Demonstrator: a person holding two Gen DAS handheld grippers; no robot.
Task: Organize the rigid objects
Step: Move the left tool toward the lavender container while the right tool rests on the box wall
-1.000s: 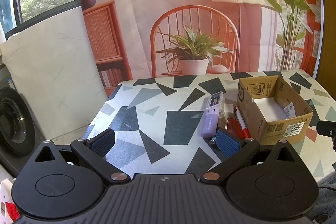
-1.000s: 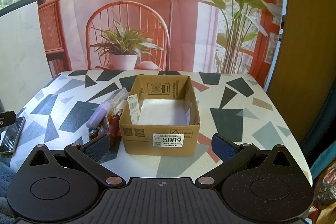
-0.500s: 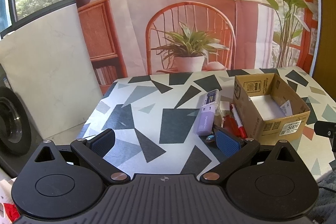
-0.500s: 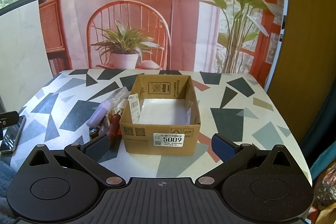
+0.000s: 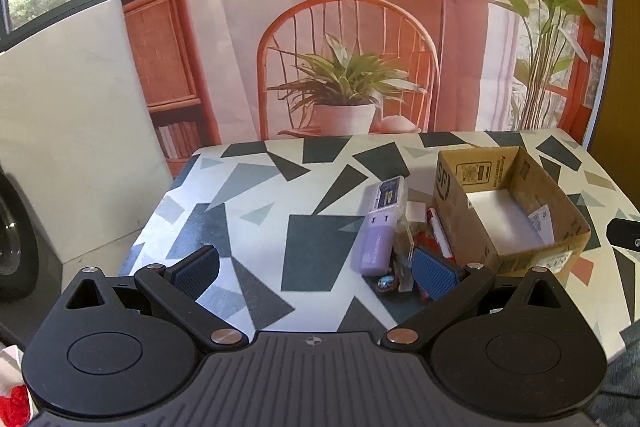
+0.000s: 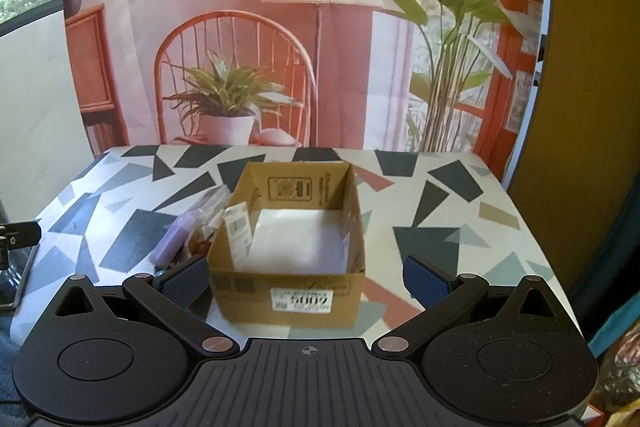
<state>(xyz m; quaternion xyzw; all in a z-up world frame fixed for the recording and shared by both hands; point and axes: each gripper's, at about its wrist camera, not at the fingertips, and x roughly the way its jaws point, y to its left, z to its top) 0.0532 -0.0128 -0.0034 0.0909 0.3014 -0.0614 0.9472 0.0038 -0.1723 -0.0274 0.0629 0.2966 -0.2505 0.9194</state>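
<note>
Cardboard box serves as the landmark: it sits open-topped on the patterned counter, holding nothing but a white sheet on its floor and a paper slip against one inner wall. All the loose rigid items lie in one cluster just beside the box's left wall. Furthest from that wall is a lilac case with a clear-lidded end, its long axis running away from the camera, roughly parallel to the wall. Between it and the box lie a red marker, some clear wrapping, and a small shiny bit at the near end; these overlap too much to separate fully.

The left gripper hovers spread wide and empty, short of the cluster; its right pad overlaps the near end of the pile in the picture, though I cannot tell whether it touches anything. The right gripper is also spread wide and empty, centred on the box's near wall, with the box between its pads in view.

Judging from this, nothing has yet gone in, and the left gripper is the nearer one to the pile. The lilac case lies ahead and to that gripper's right, so a shift right would bring the pads astride its narrow width; closing across the long axis should hold it.
</note>
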